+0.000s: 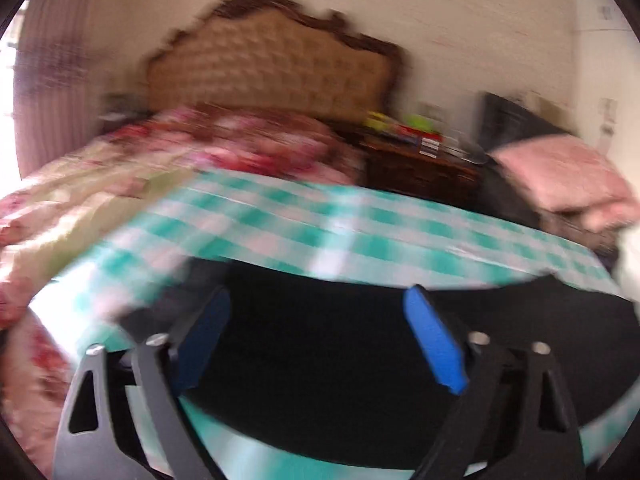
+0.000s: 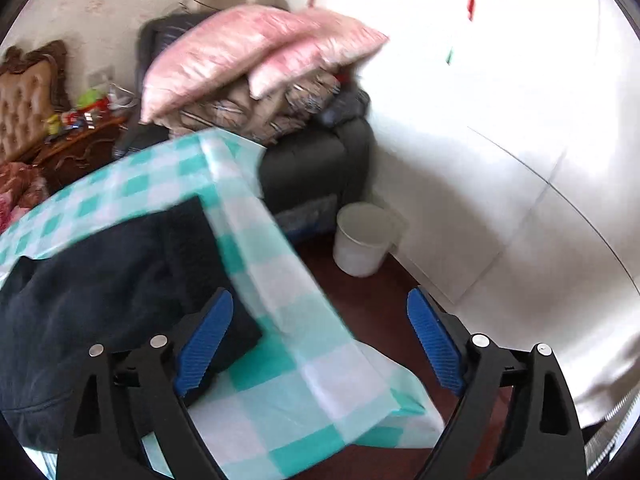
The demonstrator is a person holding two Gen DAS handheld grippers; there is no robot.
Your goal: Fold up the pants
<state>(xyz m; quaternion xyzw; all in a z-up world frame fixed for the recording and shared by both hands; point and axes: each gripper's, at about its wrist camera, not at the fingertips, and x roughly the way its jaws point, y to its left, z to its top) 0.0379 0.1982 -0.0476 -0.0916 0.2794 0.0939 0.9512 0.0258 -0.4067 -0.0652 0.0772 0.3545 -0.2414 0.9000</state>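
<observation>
We see the dark pants [image 2: 104, 272] lying on the table [image 2: 280, 280], which wears a teal-and-white checked cloth; they sit toward the table's right end, just short of its corner, with one edge running straight across the cloth. In the left wrist view the pants [image 1: 320, 360] fill the space below the far table edge [image 1: 320, 224], though that picture is badly blurred.

Our left gripper [image 1: 320, 340] hangs over the pants with its blue fingers [image 1: 434, 340] spread wide and nothing clamped between them. Our right gripper [image 2: 320, 340] also has its fingers [image 2: 204, 340] wide apart: one shows over the pants' near edge, the other off the table's end, over the floor. No fabric is gripped.

Beyond the table stand a bed [image 1: 100, 184] with a tufted headboard [image 1: 268, 72], an armchair [image 2: 320, 160] stacked with pink pillows [image 2: 240, 48], and a white bin [image 2: 364, 240] on the floor.
</observation>
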